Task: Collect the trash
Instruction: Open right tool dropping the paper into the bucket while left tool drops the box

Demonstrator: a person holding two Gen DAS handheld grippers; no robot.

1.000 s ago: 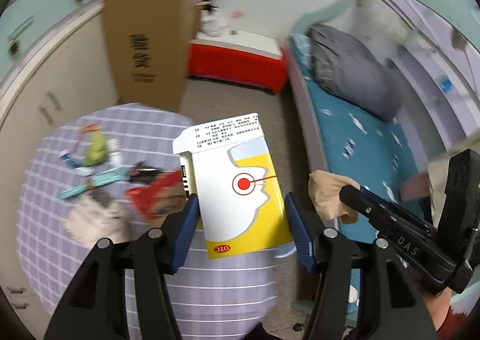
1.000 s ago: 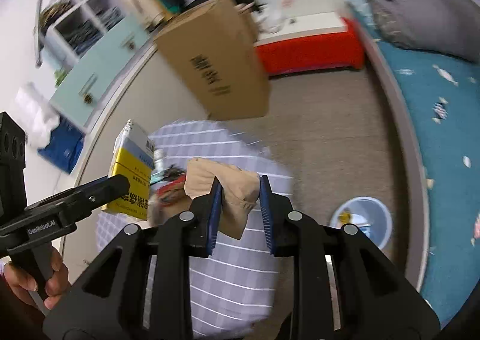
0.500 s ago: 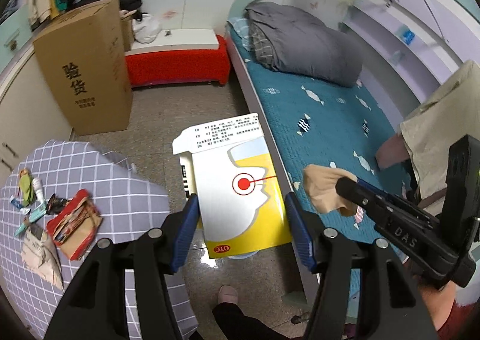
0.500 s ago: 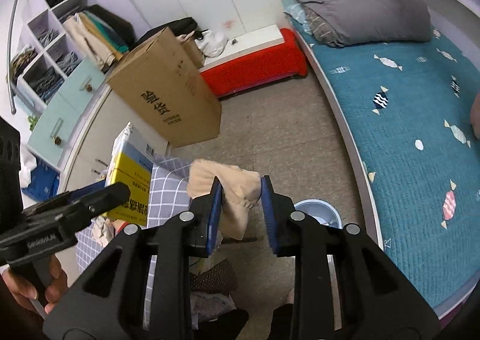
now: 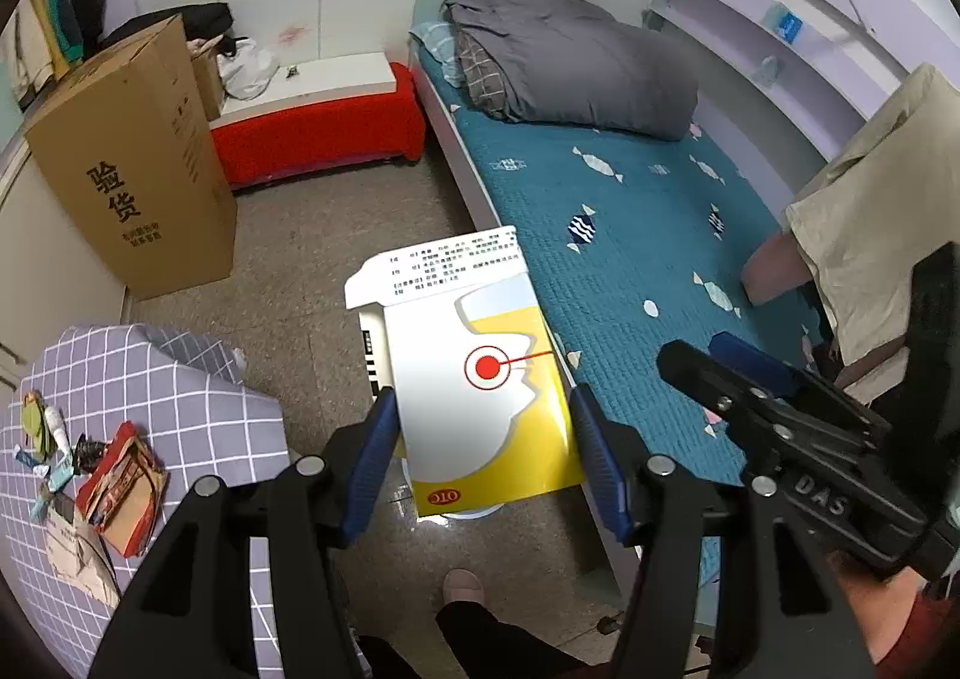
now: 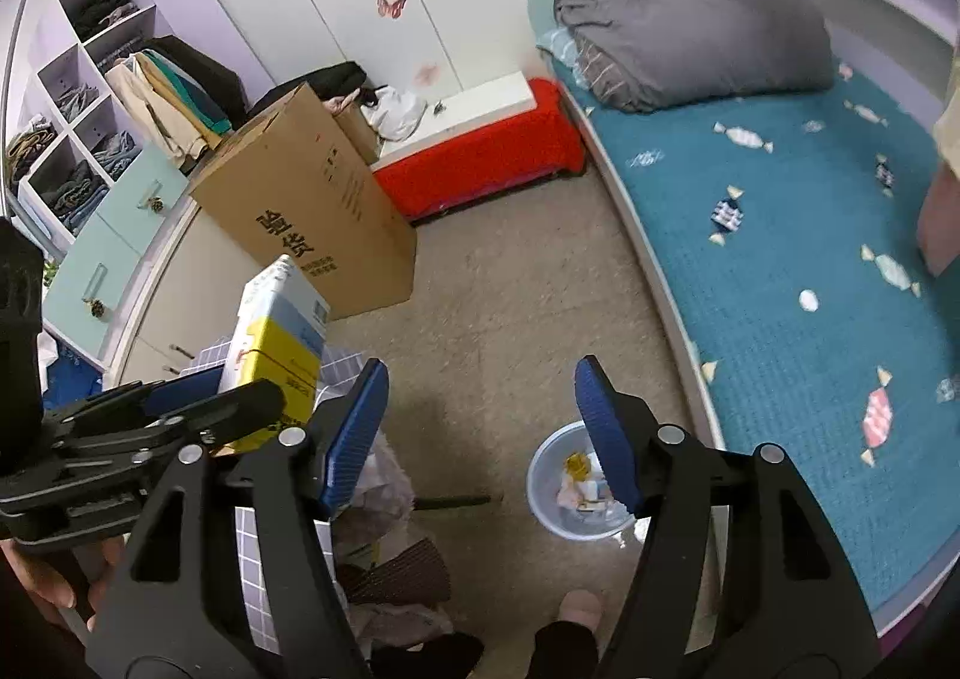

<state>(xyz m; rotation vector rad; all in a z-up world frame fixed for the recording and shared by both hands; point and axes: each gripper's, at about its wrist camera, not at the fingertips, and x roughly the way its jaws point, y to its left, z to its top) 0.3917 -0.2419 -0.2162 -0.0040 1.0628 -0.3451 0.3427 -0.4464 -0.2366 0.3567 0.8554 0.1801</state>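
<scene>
A yellow-and-white medicine box (image 5: 474, 331) is clamped between the blue pads of my left gripper (image 5: 480, 397), held over the floor. The same box (image 6: 276, 343) shows in the right wrist view, in the left gripper (image 6: 240, 385) at the left. My right gripper (image 6: 480, 367) has its jaws opening, with nothing between them. It hangs above a small pale blue bin (image 6: 543, 505) that holds a few scraps. From the left wrist view the right gripper (image 5: 696, 352) is empty. The bin (image 5: 480, 512) is mostly hidden under the box there.
A table with a checked cloth (image 5: 150, 379) stands at the left, carrying a red packet (image 5: 120, 487) and several other scraps. A tall cardboard box (image 5: 138, 169) and a red bench (image 5: 318, 139) are behind. The teal bed (image 5: 630, 211) runs along the right. A person's foot (image 5: 462, 589) is below.
Both views swung from the table toward the floor and bed. The right gripper's jaws spread and the beige wad it held is gone from them. The left still holds the box.
</scene>
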